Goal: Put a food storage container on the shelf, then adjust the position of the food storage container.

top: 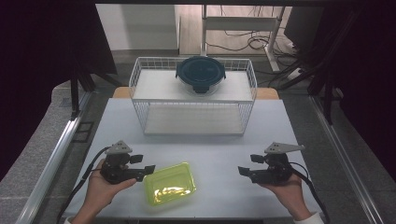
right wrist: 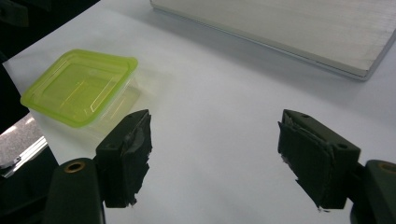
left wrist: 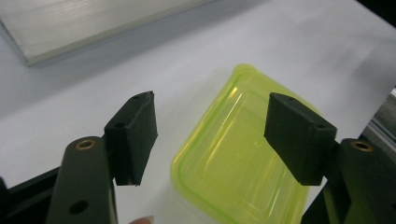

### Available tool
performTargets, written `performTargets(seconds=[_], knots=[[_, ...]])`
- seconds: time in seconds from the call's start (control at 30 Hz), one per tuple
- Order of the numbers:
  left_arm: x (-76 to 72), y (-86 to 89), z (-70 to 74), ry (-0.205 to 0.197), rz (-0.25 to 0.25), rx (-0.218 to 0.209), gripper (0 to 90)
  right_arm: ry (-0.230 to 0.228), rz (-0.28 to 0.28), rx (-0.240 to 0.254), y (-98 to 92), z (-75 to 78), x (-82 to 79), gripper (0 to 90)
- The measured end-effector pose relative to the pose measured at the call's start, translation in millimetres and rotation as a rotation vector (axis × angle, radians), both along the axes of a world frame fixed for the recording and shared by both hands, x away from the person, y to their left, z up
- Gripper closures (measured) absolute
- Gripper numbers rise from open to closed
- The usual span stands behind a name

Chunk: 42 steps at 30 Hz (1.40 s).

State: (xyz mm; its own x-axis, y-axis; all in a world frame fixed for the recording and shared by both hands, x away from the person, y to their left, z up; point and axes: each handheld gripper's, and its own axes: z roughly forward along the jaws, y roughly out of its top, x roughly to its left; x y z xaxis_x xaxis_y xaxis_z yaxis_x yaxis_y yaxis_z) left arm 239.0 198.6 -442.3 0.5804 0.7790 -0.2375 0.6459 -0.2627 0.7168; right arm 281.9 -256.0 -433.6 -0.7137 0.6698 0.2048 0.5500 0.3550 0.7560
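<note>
Two tongs rest apart on the white desk [top: 210,154] in the high view: left tongs [top: 145,171] just beside the yellow-green tub [top: 170,183], right tongs [top: 244,171] well clear; a dark-lidded bowl [top: 201,74] sits on the wire rack [top: 194,95]. Left gripper view: jaws released, the tub [left wrist: 238,158] between and beyond them. It looks thin, light, flexible and slick, so its rim seems the best hold. Right gripper view: jaws spread, empty; tub [right wrist: 79,86] far off.

Lidded box [top: 170,183] lies at table [top: 219,149] front-left; round container [top: 201,74] sits atop wire rack [top: 193,95] behind.
</note>
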Motion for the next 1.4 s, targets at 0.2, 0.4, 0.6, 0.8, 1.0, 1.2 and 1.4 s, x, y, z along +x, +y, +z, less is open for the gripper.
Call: performTargets(seconds=[0.2, 0.4, 0.6, 0.8, 1.0, 1.2, 1.4], knots=[[-0.7, -0.6, 2.3, 0.001, 0.005, -0.003, 33.8, 0.001, -0.001, 0.0, -1.2, 0.5, 0.7, 25.8], [-12.1, 2.4, 2.0, 0.005, 0.009, 0.048, 44.2, 0.006, -0.02, 0.006, -5.8, 0.1, -2.7, 25.7], [-30.4, 16.8, 2.1, 0.024, 0.017, 0.039, 71.4, 0.017, -0.029, 0.002, -8.9, -3.4, -3.5, 25.5], [-39.8, 19.5, -19.5, 0.1, -0.009, 0.106, 86.5, 0.043, -0.027, 0.024, -9.0, -2.9, -3.5, 25.2], [-44.4, 15.8, -45.8, 0.197, -0.035, 0.168, 89.8, 0.048, -0.026, 0.009, -7.5, -4.8, -3.1, 25.1], [-42.6, 8.1, -58.5, 0.238, -0.062, 0.189, 90.0, 0.054, -0.028, 0.004, -7.0, -5.5, -2.9, 25.0], [-38.5, 4.3, -62.6, 0.256, -0.075, 0.185, 90.0, 0.051, -0.035, 0.005, -7.7, -5.0, -2.8, 25.0]])
